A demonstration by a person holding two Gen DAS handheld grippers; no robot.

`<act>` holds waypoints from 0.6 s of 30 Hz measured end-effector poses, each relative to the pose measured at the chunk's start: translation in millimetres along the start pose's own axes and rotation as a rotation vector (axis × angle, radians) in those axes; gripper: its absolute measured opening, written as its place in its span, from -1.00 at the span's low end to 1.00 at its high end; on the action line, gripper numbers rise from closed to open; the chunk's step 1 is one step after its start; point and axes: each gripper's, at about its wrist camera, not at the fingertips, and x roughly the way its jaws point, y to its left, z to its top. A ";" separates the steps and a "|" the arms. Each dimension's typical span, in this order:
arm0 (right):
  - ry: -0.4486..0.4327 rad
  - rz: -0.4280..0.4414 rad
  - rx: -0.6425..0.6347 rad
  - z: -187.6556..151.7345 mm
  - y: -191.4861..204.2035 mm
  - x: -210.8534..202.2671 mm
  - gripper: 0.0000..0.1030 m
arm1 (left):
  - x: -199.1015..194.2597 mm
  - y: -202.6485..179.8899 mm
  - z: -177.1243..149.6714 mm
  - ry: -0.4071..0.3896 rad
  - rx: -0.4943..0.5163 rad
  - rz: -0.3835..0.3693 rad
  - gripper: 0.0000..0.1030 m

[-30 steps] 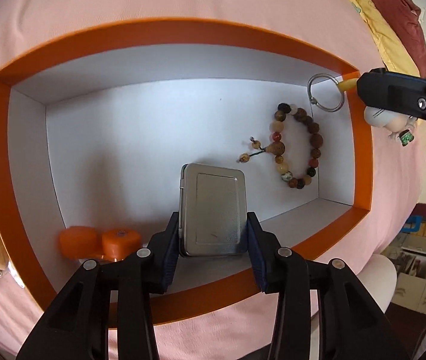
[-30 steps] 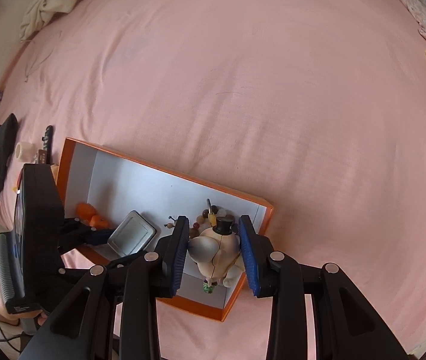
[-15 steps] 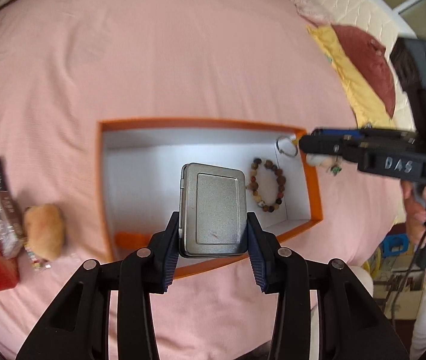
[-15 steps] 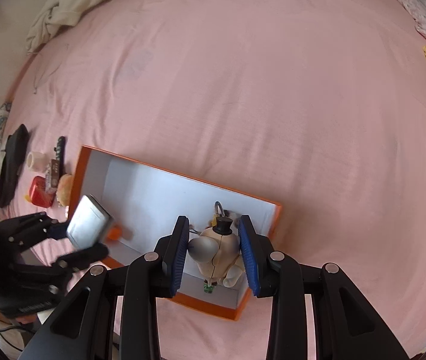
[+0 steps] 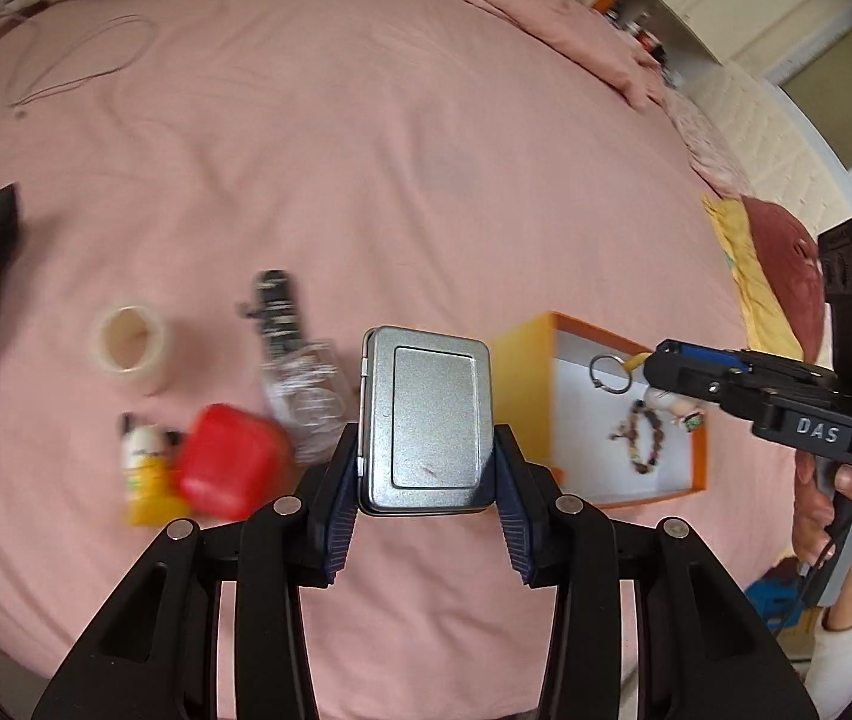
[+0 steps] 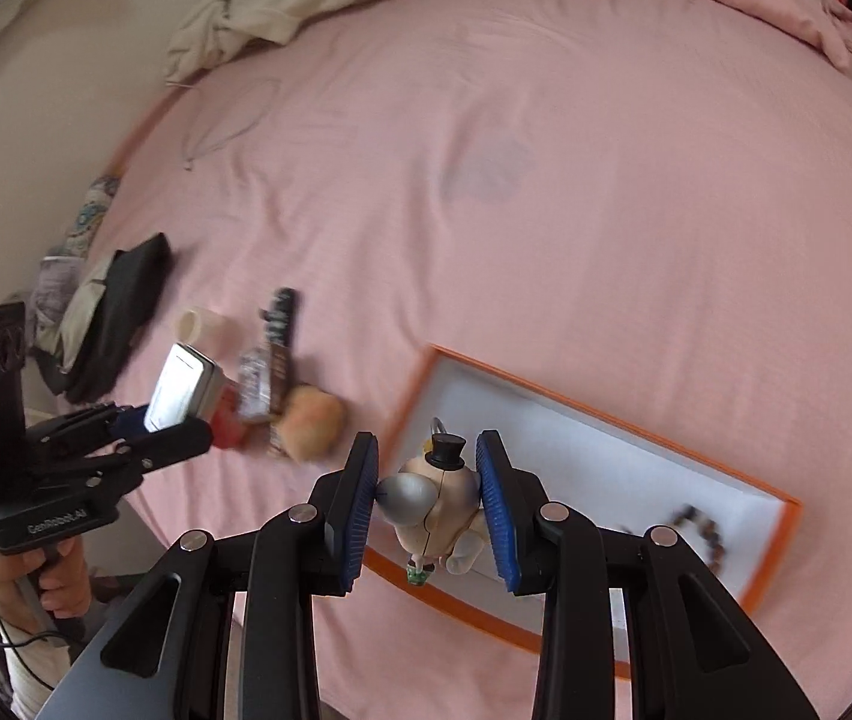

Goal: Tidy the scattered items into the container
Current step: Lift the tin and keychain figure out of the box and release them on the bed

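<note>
My left gripper [image 5: 426,462] is shut on a flat silver tin [image 5: 426,420], held in the air above the pink bed, left of the orange box [image 5: 522,372]. Seen from the right wrist, that left gripper [image 6: 144,426] and the tin [image 6: 183,387] hang over the scattered items. My right gripper [image 6: 429,480] is shut on a small figure with a black top hat [image 6: 432,504] over the box [image 6: 606,408]. A bead bracelet [image 5: 645,441] lies on the white box floor. The figure's key ring [image 5: 609,372] dangles above it.
Loose on the bed left of the box lie a tape roll [image 5: 132,348], a red case [image 5: 228,462], a black packet [image 5: 279,312], a clear wrapped item [image 5: 306,396] and a small bottle [image 5: 144,468]. A round bun-like thing [image 6: 312,414] lies close to the box. Black cloth [image 6: 120,312] lies far left.
My left gripper has lifted the tin out of the box and swung it left, over the scattered items. My right gripper, still holding the figure, has shifted along the box.
</note>
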 end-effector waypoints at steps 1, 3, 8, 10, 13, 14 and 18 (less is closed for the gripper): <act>-0.007 0.013 -0.004 2.2 8.4 4.5 -0.37 | -5.1 12.6 -0.9 -0.010 -0.010 0.012 -0.18; -0.018 0.045 -0.017 9.7 30.5 16.9 -0.37 | -14.0 34.6 -4.4 -0.030 -0.032 0.040 -0.18; 0.014 0.071 -0.034 24.5 74.6 61.6 -0.37 | -24.0 81.3 -11.7 -0.057 -0.081 0.090 -0.18; 0.027 0.054 -0.034 27.0 85.0 78.4 -0.37 | -22.6 96.6 -12.1 -0.067 -0.115 0.076 -0.18; 0.029 0.029 -0.012 28.3 92.7 97.7 -0.37 | -14.3 108.7 -8.7 -0.052 -0.141 0.068 -0.18; 0.032 0.018 -0.002 28.4 93.0 103.6 -0.37 | -10.4 110.6 -7.3 -0.044 -0.139 0.074 -0.18; 0.046 0.006 0.027 26.5 89.2 122.1 -0.35 | 3.9 117.9 -2.7 -0.028 -0.156 0.078 -0.18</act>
